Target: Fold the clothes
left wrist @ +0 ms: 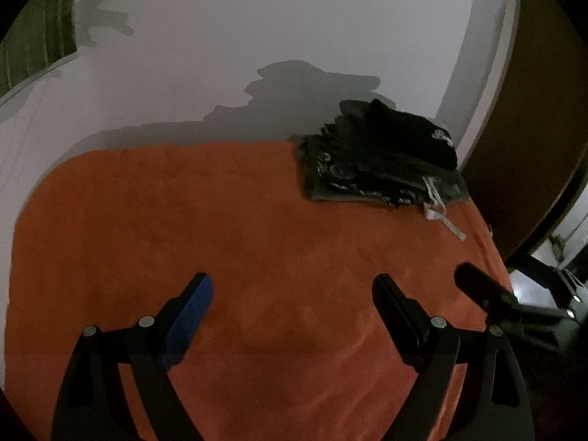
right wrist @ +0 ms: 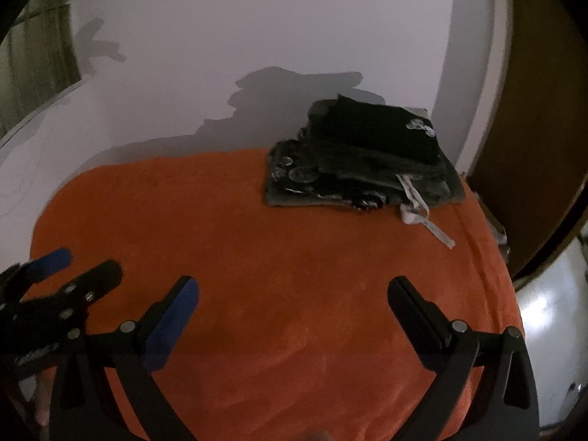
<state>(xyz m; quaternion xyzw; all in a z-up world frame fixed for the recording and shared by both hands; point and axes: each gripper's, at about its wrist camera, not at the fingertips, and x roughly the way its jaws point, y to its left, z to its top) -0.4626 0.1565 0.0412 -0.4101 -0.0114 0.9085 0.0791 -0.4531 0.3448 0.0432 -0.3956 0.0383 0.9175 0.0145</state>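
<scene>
Both of my tongs stand wide and empty over the orange blanket (left wrist: 239, 239): the left gripper (left wrist: 294, 286) and the right gripper (right wrist: 294, 290) side by side, nothing between their fingers. My stack of dark folded clothes (right wrist: 364, 161) lies ahead and to the right, at the blanket's far corner against the wall (drawstring (right wrist: 422, 217) trailing toward me), its long side running across my view. I judge my right hand nearer.

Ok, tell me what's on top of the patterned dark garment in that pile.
A folded black garment with a small pale print lies on the patterned garment, covering its rear part; anything between them is hidden.
</scene>
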